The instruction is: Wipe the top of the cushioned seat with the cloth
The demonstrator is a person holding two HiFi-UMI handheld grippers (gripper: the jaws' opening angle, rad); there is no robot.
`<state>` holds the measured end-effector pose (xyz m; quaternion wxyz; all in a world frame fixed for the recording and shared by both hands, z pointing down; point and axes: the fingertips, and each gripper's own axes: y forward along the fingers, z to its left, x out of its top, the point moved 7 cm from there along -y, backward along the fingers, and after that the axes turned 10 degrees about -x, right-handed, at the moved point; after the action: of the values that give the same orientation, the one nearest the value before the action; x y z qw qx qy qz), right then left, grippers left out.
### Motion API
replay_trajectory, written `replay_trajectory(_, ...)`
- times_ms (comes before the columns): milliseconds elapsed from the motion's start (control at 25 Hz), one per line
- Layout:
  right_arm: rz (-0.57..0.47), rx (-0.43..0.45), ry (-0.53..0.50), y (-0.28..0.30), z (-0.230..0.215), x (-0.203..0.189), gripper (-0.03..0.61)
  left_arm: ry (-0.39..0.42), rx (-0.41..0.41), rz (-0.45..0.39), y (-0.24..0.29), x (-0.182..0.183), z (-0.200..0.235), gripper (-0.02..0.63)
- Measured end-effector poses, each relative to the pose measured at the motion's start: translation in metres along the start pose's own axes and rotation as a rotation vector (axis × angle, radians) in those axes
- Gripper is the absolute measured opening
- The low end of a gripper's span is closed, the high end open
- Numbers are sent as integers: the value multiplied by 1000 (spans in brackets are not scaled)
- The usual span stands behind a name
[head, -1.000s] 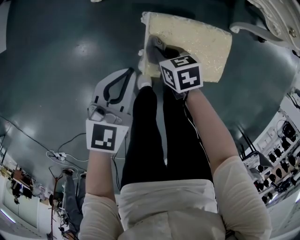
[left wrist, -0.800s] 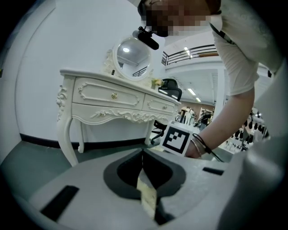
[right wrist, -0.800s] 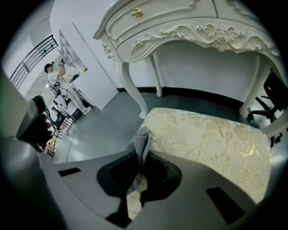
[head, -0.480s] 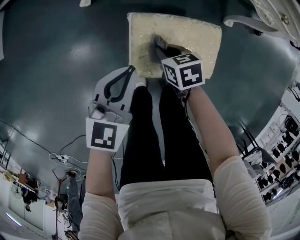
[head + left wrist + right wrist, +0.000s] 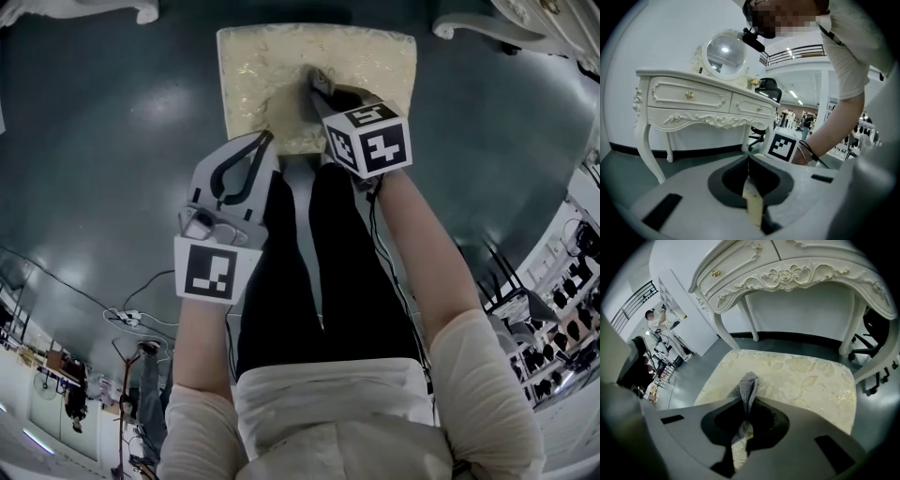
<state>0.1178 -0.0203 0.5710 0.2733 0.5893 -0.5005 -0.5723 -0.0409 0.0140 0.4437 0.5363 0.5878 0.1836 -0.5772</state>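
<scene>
1. Left hand-held gripper [image 5: 266, 139]: jaws closed on each other, with nothing between them. It hangs over the person's leg [image 5: 281, 272], tip at the near edge of the cushioned seat [image 5: 262, 66]. Contact with the seat cannot be confirmed.

2. Right hand-held gripper [image 5: 749, 398]: jaws clamped on the cloth [image 5: 749, 380], a grey knitted piece. A bunched fold stands out past the jaw tips, and the remainder hangs in the jaw throat. The fold sits on or just above the seat top, around the middle of the cushion.

3. Handling, cloth: judged light, soft and limp. It will crumple rather than push. Grip it at a gathered fold, as here, with enough material proud of the tips to meet the fabric first.

4. Handling, seat: cream leaf-patterned fabric over padding. Judged to yield under pressure and to drag slightly on the cloth. Keep the jaw tips off the weave.

5. Beyond the seat, a white carved desk [image 5: 787, 268] stands on the dark floor [image 5: 698, 366].
</scene>
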Motion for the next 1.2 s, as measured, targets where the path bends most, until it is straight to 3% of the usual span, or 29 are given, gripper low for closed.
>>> replay_trajectory(920, -4, -62, 70, -55, -133, -50, 26, 52, -55, 30, 97, 31, -80, 2)
replay_trajectory(1200, 69, -151, 67, -64, -172, -72, 26, 66, -70, 34, 116, 35, -99, 2)
